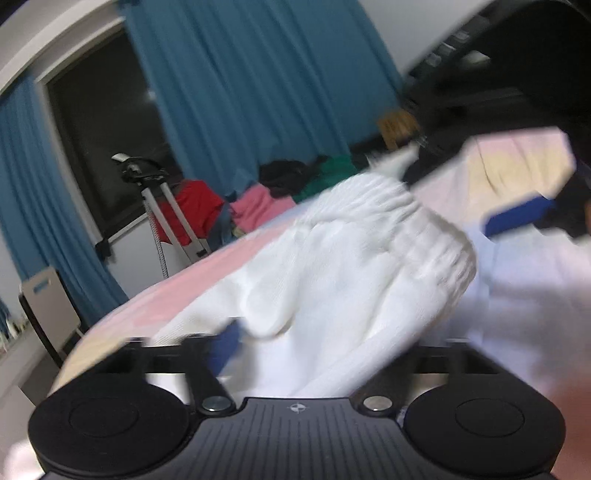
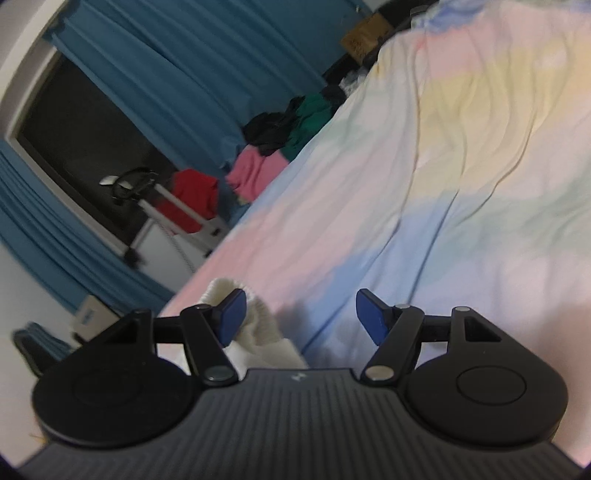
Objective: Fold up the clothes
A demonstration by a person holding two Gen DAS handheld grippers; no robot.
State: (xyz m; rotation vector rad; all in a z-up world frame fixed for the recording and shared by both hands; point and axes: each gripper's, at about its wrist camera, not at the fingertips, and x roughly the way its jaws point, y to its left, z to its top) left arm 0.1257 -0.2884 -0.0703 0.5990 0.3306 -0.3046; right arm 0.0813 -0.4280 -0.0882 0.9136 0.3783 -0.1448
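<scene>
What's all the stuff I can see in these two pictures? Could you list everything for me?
White ribbed knit garment: one, white, lying on the bed just in front of the left gripper; an edge also shows beside the right gripper.
Pastel striped bedsheet: one, pink, blue and yellow, covering the bed.
Pile of clothes: one, with red, pink, black and green pieces, at the bed's far edge.
Blue curtains: several panels, teal blue, around the dark window.
White metal stand: one, white and black, by the window.
Brown cardboard box: one, far end of the bed.
Left gripper: one, black with blue pads, open.
Right gripper: one, black with blue pads, open, nothing pressed between.
</scene>
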